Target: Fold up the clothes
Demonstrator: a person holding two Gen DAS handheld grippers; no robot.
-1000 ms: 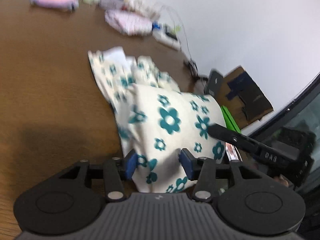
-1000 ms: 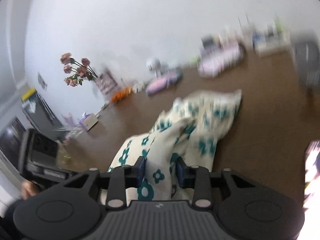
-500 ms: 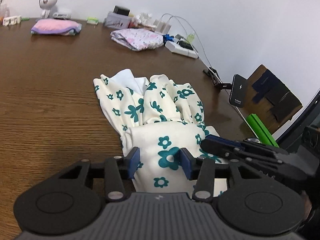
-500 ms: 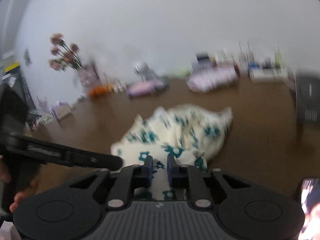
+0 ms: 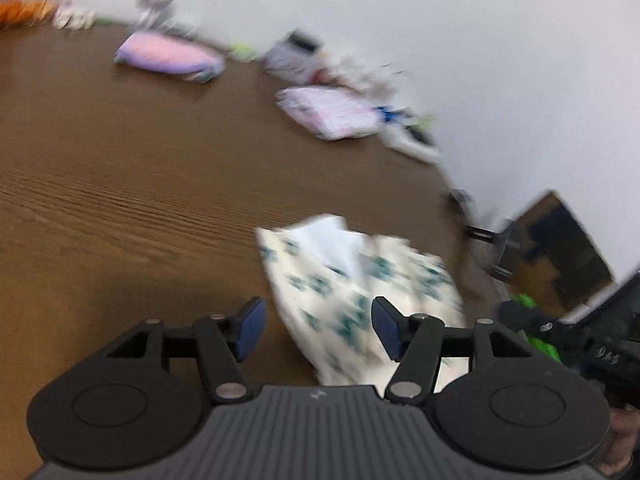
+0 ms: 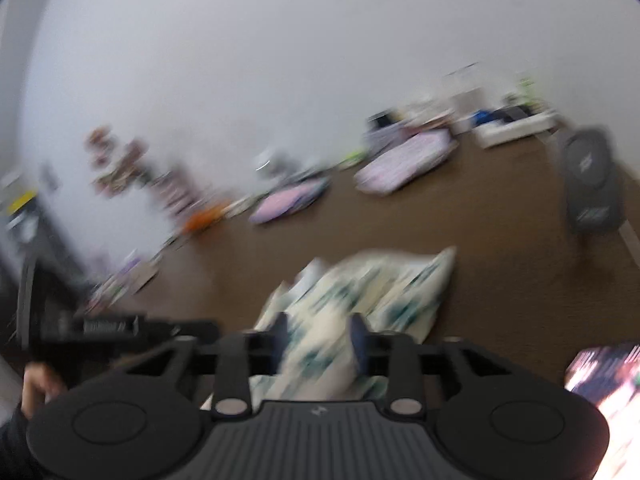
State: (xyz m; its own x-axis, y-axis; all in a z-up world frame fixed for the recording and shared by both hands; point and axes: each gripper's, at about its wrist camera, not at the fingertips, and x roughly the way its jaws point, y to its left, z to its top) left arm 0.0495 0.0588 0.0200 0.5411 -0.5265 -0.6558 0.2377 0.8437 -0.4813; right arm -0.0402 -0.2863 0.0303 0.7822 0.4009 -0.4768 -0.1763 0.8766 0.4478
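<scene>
Both tongs, left [image 5: 318,330] and right [image 6: 318,340], have just opened, releasing the floral garment [image 5: 360,280] they gripped earlier.

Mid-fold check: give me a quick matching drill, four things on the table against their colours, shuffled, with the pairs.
Things:
1. Garment by the fingers
2. Far folded pile
3. Table
4. Finger pads

Colours:
A. Brown
B. Blue
C. Cream with teal flowers
D. Pink and lilac

Pairs: 1-C, 2-D, 3-A, 4-B
</scene>
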